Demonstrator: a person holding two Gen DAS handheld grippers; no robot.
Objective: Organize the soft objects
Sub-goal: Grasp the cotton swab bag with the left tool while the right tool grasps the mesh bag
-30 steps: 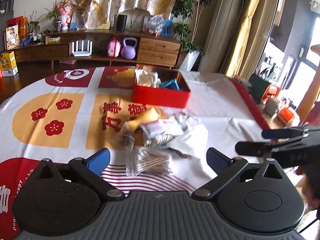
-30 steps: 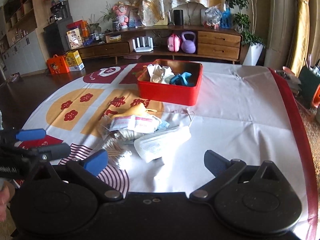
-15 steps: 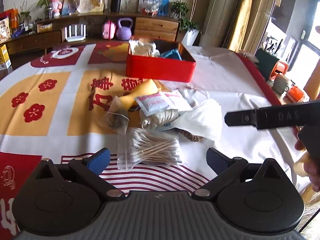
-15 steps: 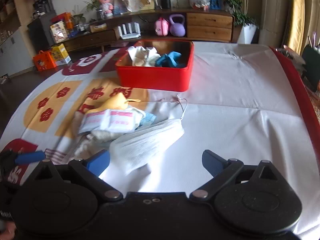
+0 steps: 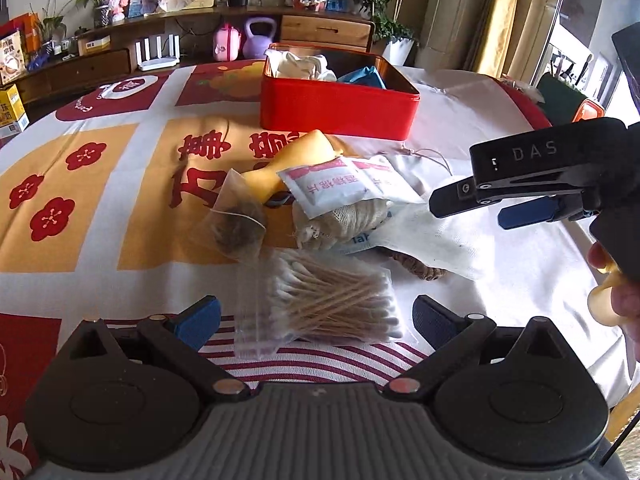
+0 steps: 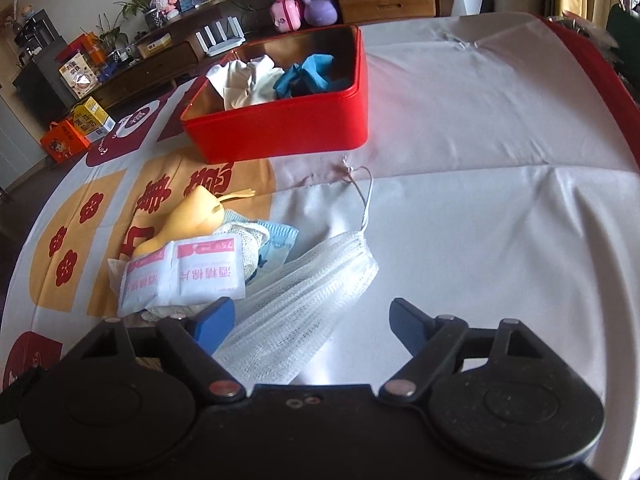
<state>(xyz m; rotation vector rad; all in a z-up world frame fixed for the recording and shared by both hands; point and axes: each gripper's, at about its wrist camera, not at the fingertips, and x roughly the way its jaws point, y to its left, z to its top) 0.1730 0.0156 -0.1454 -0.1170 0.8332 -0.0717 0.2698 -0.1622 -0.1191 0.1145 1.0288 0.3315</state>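
Left wrist view: left gripper [image 5: 316, 316] at bottom centre, jaws spread wide and empty. Between the blue pads, lying on the tablecloth [image 5: 460, 104] just ahead, a clear bag of cotton swabs [image 5: 332, 304] — not touched by either pad.

Above the swabs, centre frame, a loose pile: a tea bag [image 5: 236, 228] at left, a yellow soft piece [image 5: 296, 160] behind it, white sachets [image 5: 344, 184] with pink print on top of a gauze roll [image 5: 344, 220], and a white mesh bag [image 5: 432, 236] trailing right. A bit of brown cord [image 5: 416, 266] shows under the mesh bag.

Red tin [image 5: 340, 108] in upper centre, beyond the pile and apart from it; white cloth [image 5: 300, 66] and a blue item [image 5: 362, 78] lie inside.

Right gripper [image 5: 480, 208] enters from the right edge, held by a hand [image 5: 616, 292], tips over the right end of the mesh bag.

Right wrist view: right gripper [image 6: 312, 320] at bottom, jaws part-open, just been closing. The mesh bag [image 6: 304, 292] runs between the pads; the left pad sits against or just beside its edge — cannot tell which — and the right pad is clear of it. Sachets [image 6: 184, 276] at left of frame, the yellow piece [image 6: 188, 220] above them, red tin [image 6: 288, 128] in upper centre.
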